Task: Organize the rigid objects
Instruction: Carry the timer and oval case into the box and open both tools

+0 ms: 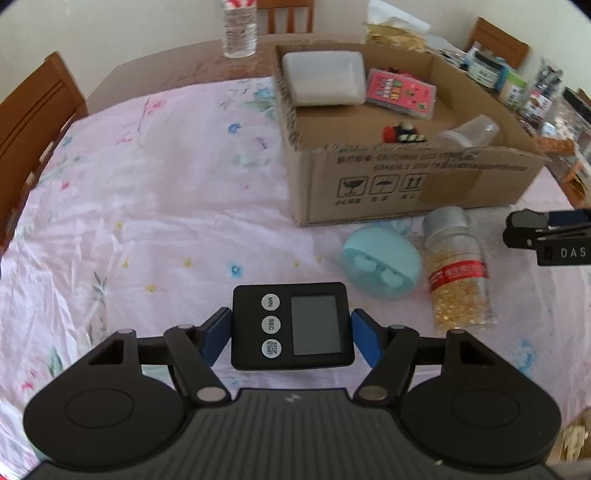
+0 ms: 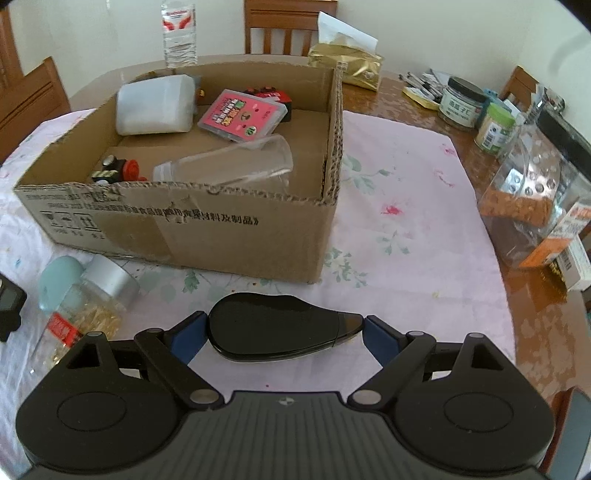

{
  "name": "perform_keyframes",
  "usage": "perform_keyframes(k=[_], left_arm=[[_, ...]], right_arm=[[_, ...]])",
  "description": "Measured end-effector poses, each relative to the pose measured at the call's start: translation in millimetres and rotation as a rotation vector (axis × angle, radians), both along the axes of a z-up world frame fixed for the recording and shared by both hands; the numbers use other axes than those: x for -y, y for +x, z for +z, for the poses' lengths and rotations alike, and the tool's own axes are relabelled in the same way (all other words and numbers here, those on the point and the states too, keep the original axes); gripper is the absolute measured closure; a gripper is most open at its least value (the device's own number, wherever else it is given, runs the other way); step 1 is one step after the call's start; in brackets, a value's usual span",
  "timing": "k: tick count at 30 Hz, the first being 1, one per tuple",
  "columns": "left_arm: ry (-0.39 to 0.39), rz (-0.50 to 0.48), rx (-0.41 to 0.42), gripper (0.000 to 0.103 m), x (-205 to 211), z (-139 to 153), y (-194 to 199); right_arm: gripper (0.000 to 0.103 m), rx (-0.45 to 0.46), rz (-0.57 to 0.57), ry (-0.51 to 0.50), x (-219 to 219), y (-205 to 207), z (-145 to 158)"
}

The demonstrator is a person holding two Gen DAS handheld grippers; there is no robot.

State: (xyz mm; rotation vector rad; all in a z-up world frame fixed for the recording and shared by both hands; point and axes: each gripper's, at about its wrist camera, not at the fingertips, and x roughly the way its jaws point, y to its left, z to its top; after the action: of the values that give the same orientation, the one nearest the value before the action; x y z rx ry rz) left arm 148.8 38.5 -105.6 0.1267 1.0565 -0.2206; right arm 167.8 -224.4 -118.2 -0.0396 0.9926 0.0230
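Note:
My left gripper (image 1: 291, 332) is shut on a black digital timer (image 1: 291, 326), held just above the pink cloth. My right gripper (image 2: 282, 332) is shut on a black teardrop-shaped object (image 2: 280, 334); it shows at the left wrist view's right edge (image 1: 532, 230). An open cardboard box (image 1: 406, 184) (image 2: 207, 232) holds a white case (image 1: 321, 79), a pink card box (image 1: 400, 94), a red toy (image 1: 402, 133) and a clear bottle (image 2: 229, 164). In front of it lie a teal earbud case (image 1: 380, 264) and a capsule bottle (image 1: 458, 277).
The table has a pink floral cloth (image 1: 166, 206). A water bottle (image 1: 240, 31) stands at the back. Jars (image 2: 461, 101), packets and a clear bag (image 2: 532, 192) crowd the right side. A gold bag (image 2: 351, 64) sits behind the box. Wooden chairs (image 1: 33, 122) surround the table.

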Motion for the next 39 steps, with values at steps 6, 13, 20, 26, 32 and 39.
perform_keyframes(k=[6, 13, 20, 26, 32, 39], left_arm=[[-0.005, -0.098, 0.022, 0.034, 4, 38, 4], [-0.018, -0.166, 0.122, 0.034, 23, 78, 22], [-0.023, -0.209, 0.189, 0.034, 45, 88, 59], [-0.014, -0.209, 0.192, 0.034, 63, 81, 97], [-0.003, -0.171, 0.176, 0.034, 69, 59, 123], [-0.02, -0.154, 0.22, 0.007, 69, 59, 118]], right_arm=[[0.01, -0.002, 0.091, 0.017, 11, -1, 31], [0.01, 0.049, 0.178, 0.069, 18, 8, 74], [0.01, 0.109, 0.235, 0.078, 15, 25, 100], [0.01, 0.138, 0.262, 0.059, 13, 42, 109], [0.01, 0.14, 0.268, 0.056, 13, 54, 110], [0.01, 0.131, 0.279, 0.048, 11, 62, 108]])
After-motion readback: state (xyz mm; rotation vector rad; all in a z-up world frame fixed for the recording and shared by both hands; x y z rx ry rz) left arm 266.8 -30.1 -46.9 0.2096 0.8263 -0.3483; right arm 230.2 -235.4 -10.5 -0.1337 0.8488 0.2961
